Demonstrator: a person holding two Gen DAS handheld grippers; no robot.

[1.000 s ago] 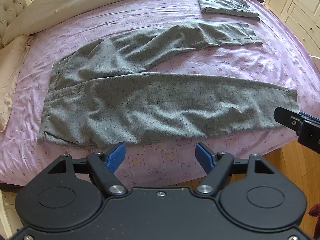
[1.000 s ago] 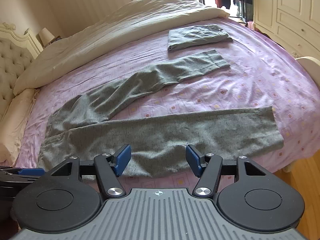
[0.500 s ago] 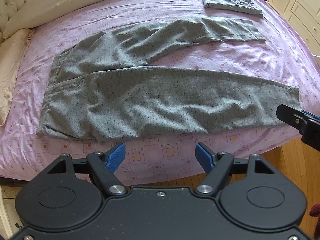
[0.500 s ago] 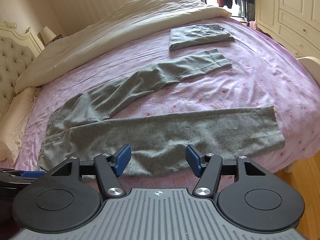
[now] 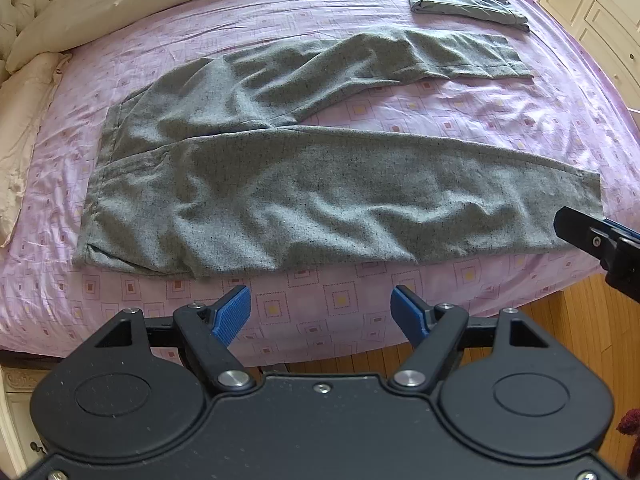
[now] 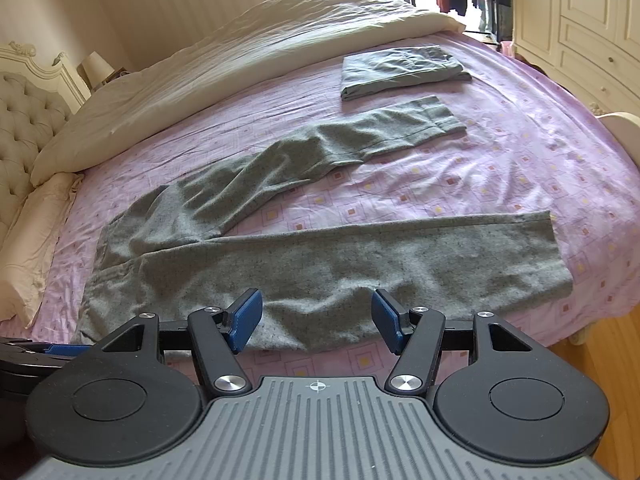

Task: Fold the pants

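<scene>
Here the grey pants (image 5: 320,200) lie spread flat on a bed covered with a pink patterned sheet (image 5: 500,120), the waistband toward the headboard side at the left and the two legs running out to the right. The nearer leg lies straight along the near edge of the mattress, its hem close to the foot end; the farther leg angles away from it, so that a wedge of bare sheet shows between the two. The fabric is lightly rumpled around the seat. Beyond the far leg's hem, just apart from it, sits a second grey garment already folded (image 6: 400,70) into a neat rectangle. A cream duvet (image 6: 260,60) is bunched along the far side of the bed, and a cream pillow (image 6: 32,240) rests by the tufted headboard (image 6: 24,120). The left gripper (image 5: 320,312) hovers over the near edge of the bed, its blue-padded jaws standing well apart with nothing between them, just short of the pants. The right gripper (image 6: 316,316) hangs over the lower edge of the near leg, its jaws likewise wide apart and empty, the cloth visible beneath the gap. White cabinet doors (image 6: 580,20) stand past the foot of the bed.
</scene>
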